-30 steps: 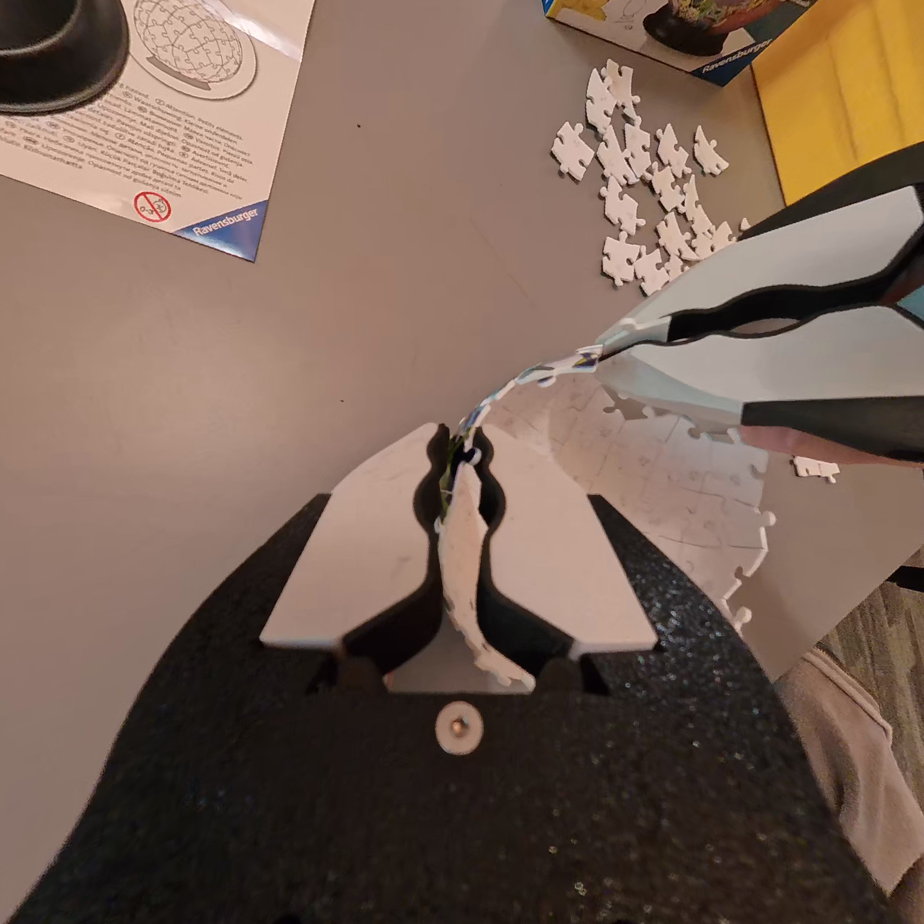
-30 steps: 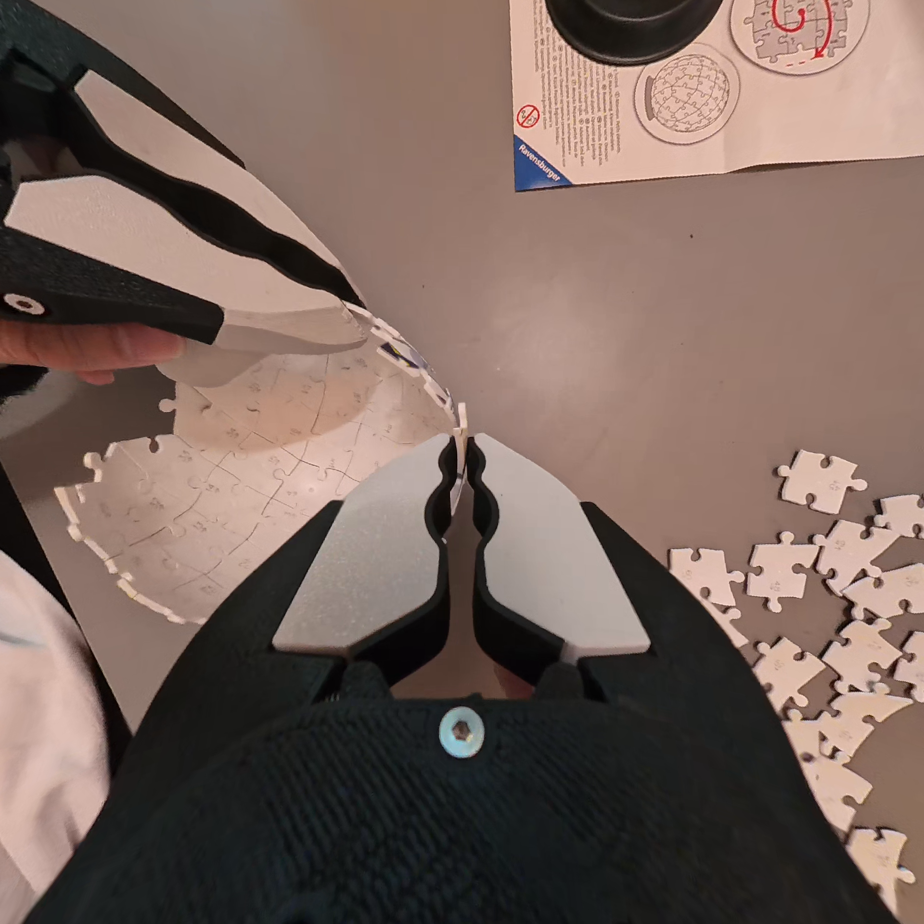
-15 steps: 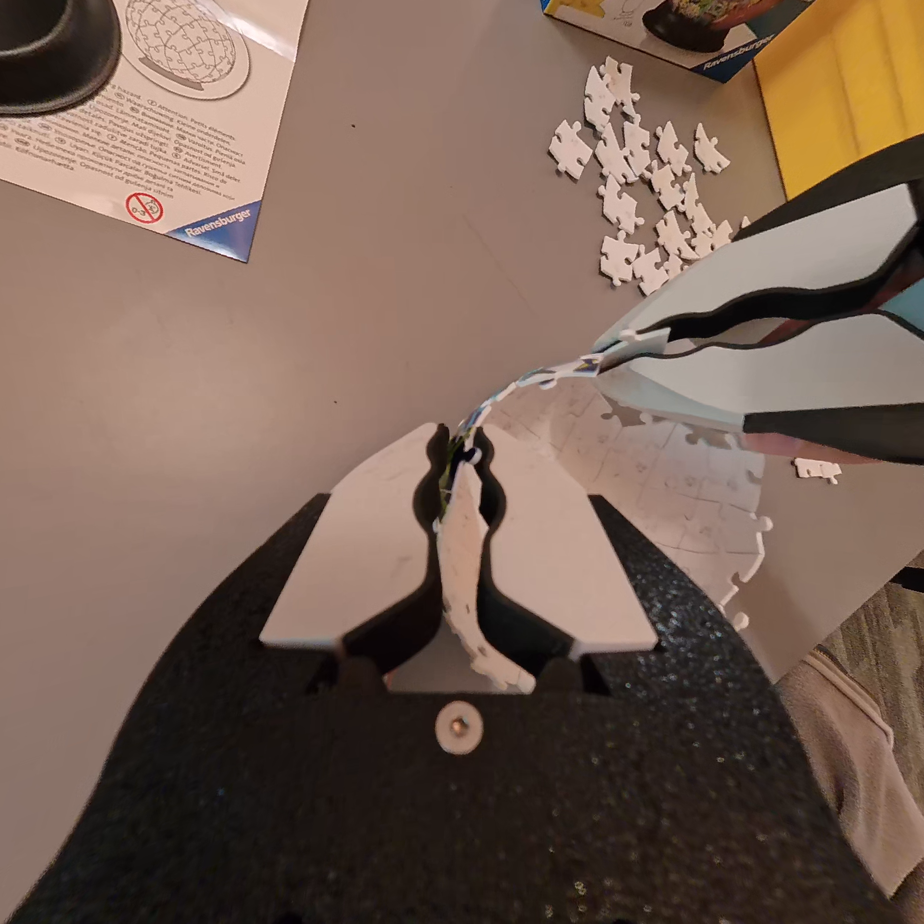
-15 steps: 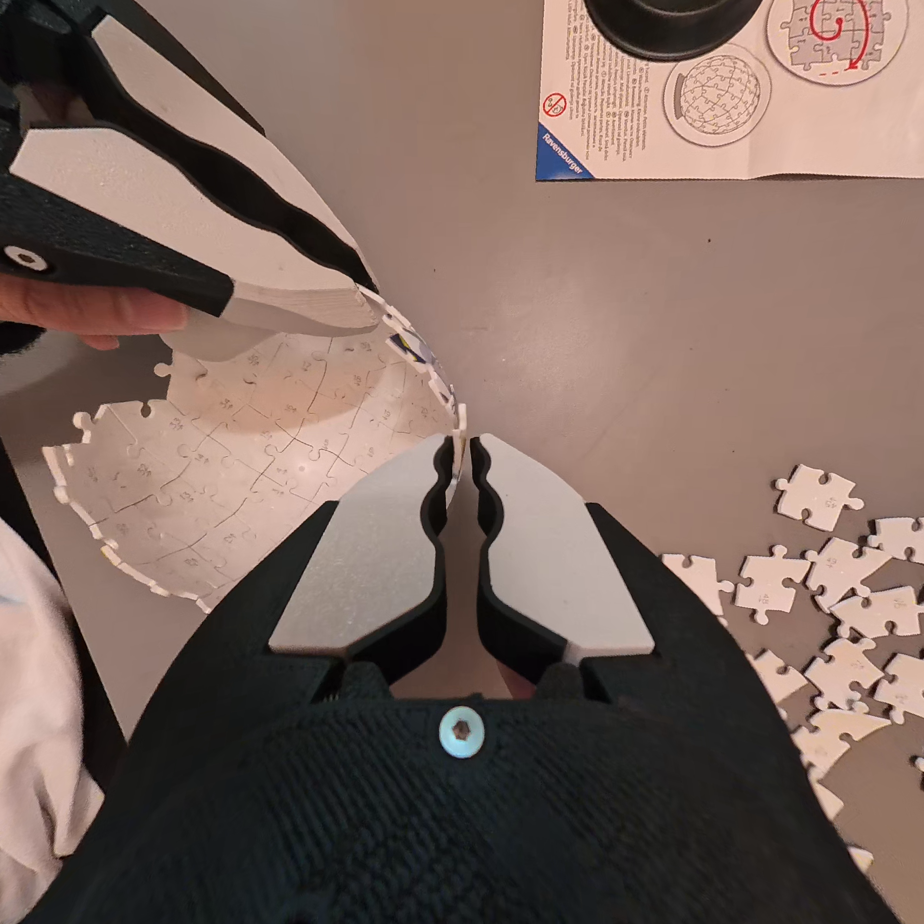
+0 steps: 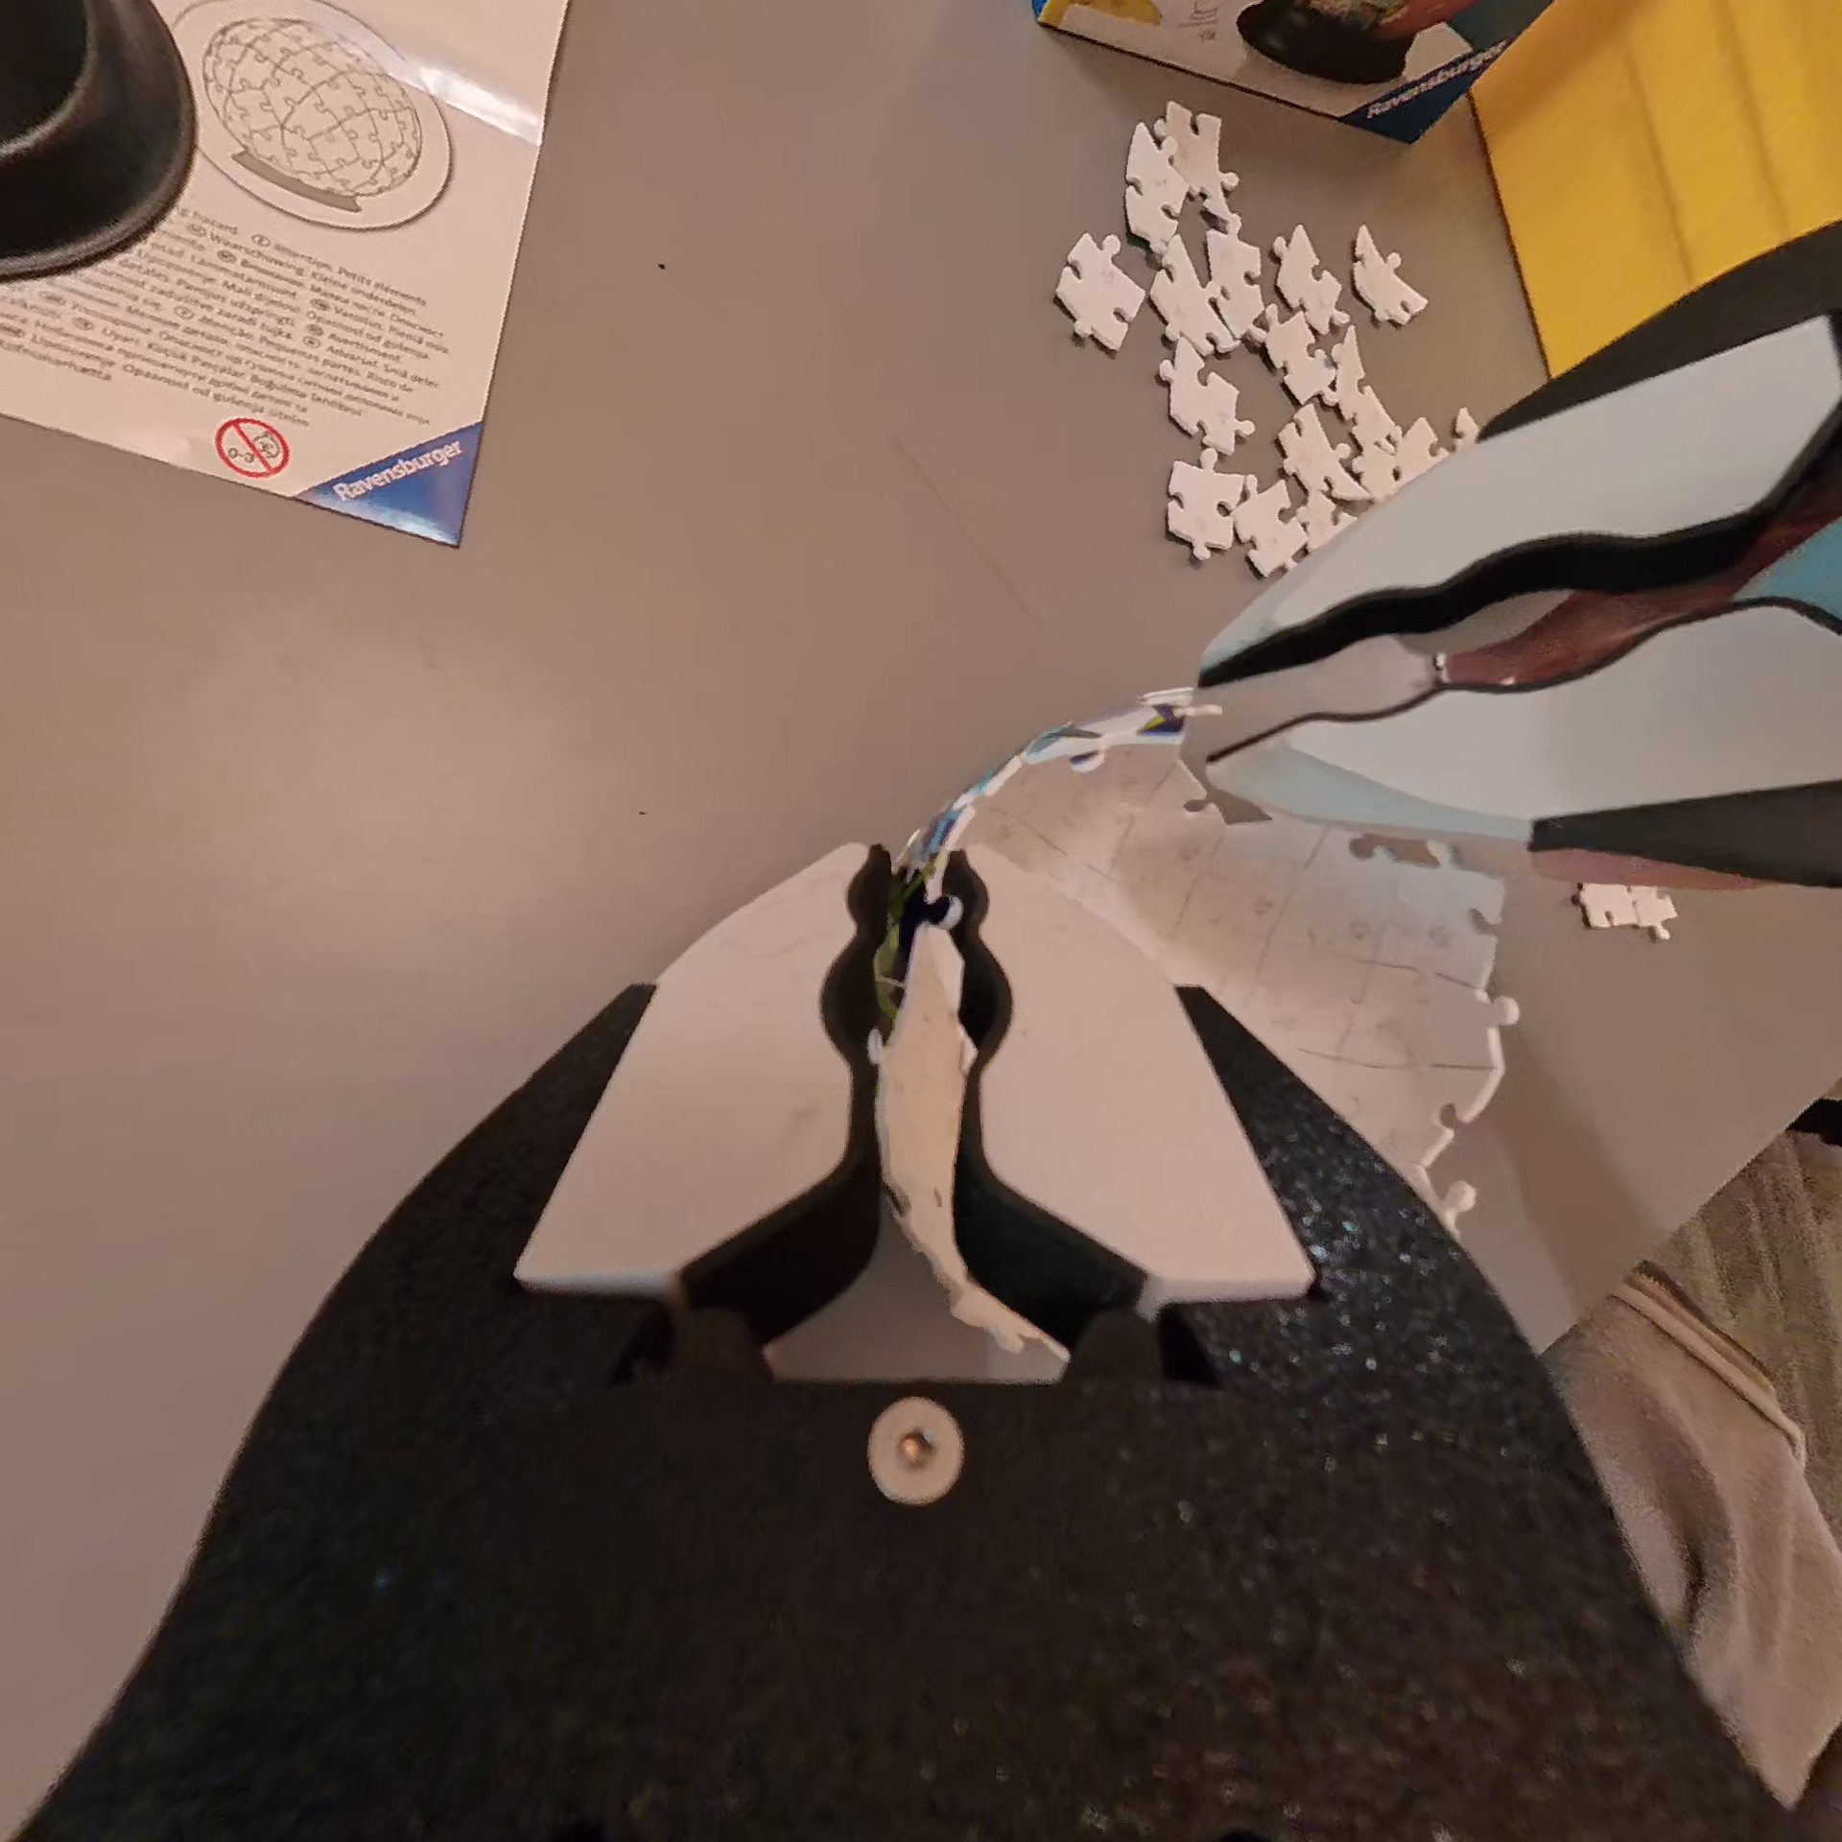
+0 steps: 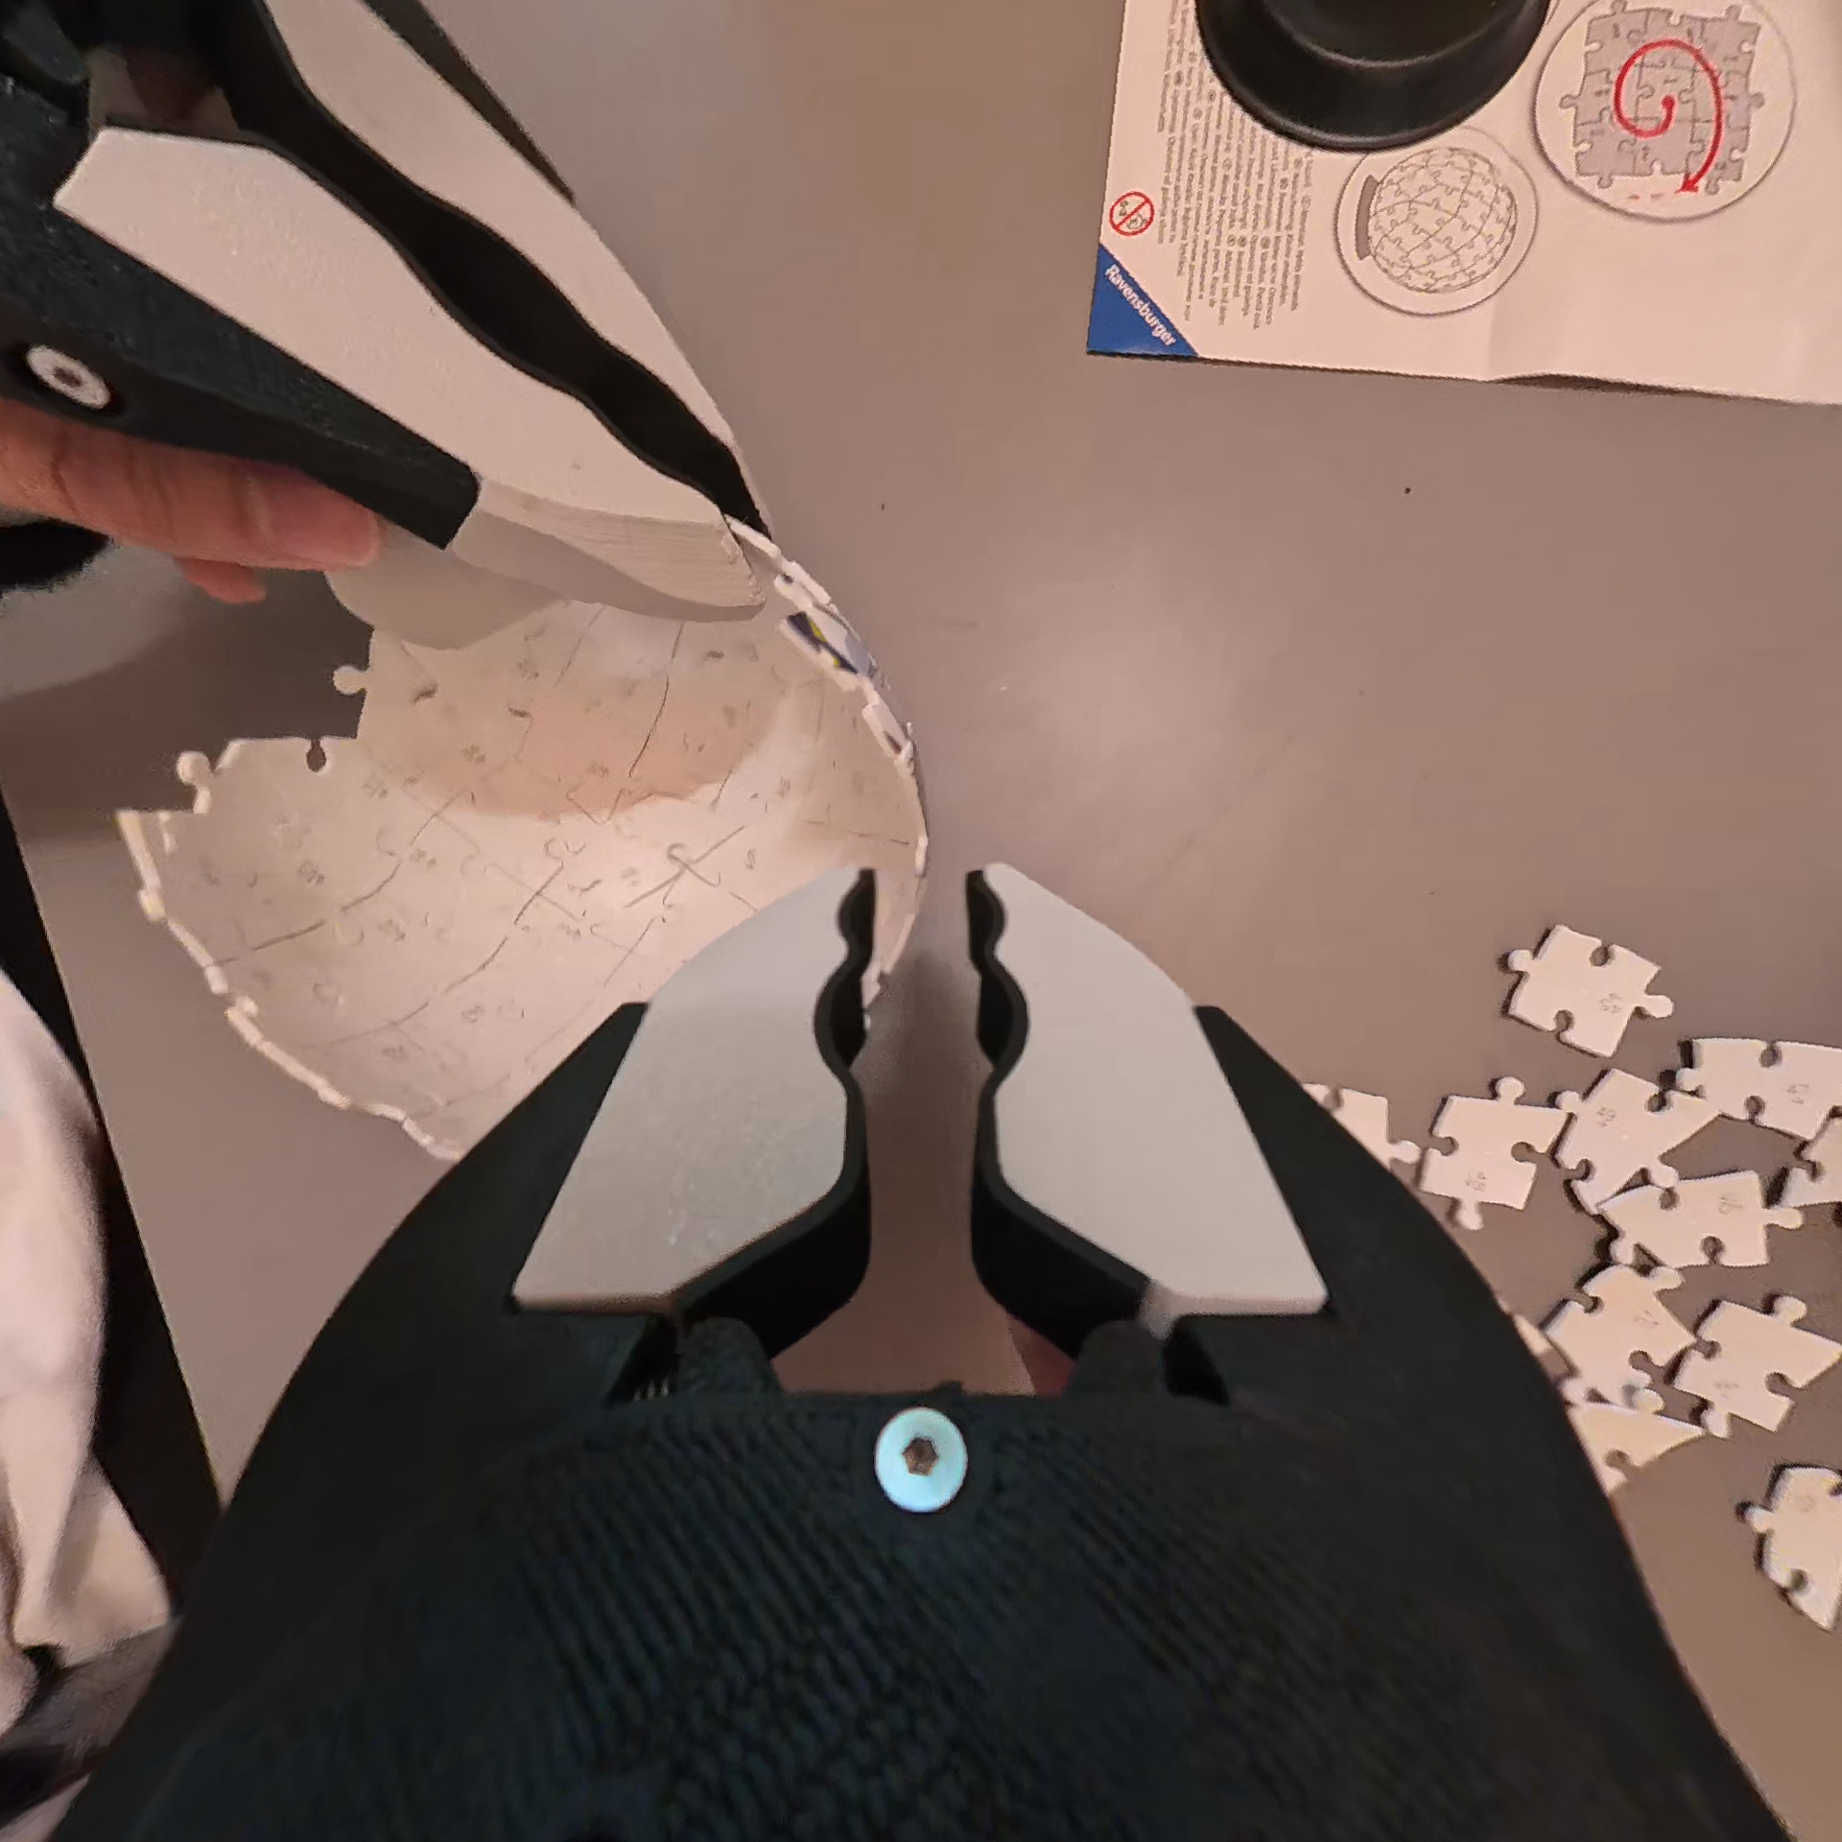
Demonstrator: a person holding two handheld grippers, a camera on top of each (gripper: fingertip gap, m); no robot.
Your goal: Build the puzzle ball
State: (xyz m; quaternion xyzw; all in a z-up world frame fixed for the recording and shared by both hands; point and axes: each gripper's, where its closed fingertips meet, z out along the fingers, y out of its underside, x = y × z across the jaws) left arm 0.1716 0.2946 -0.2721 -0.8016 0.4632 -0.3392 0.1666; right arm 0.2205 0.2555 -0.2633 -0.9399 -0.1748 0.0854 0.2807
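The half-built puzzle ball (image 5: 1296, 927) is a white curved shell of joined pieces, inside facing up, with a coloured outside showing at its rim. My left gripper (image 5: 917, 867) is shut on the shell's rim and holds it above the grey table. In the right wrist view the shell (image 6: 478, 897) hangs from the left gripper (image 6: 748, 553) at the upper left. My right gripper (image 6: 922, 882) is open, with the shell's rim just inside its left finger. It also shows in the left wrist view (image 5: 1201, 723), jaws slightly parted at the rim.
Loose white puzzle pieces (image 5: 1266, 329) lie scattered on the table, also at the right of the right wrist view (image 6: 1645, 1196). An instruction sheet (image 6: 1495, 249) carries a black stand (image 6: 1366, 60). The puzzle box (image 5: 1296, 50) and a yellow surface (image 5: 1645, 179) are at the back right. A hand (image 6: 199, 498) holds the left gripper. Some 7 centimetres of space lies between my two pairs of fingers.
My right gripper was shut on the shell's rim and has now opened, letting go of it. The left gripper keeps its hold on the shell.
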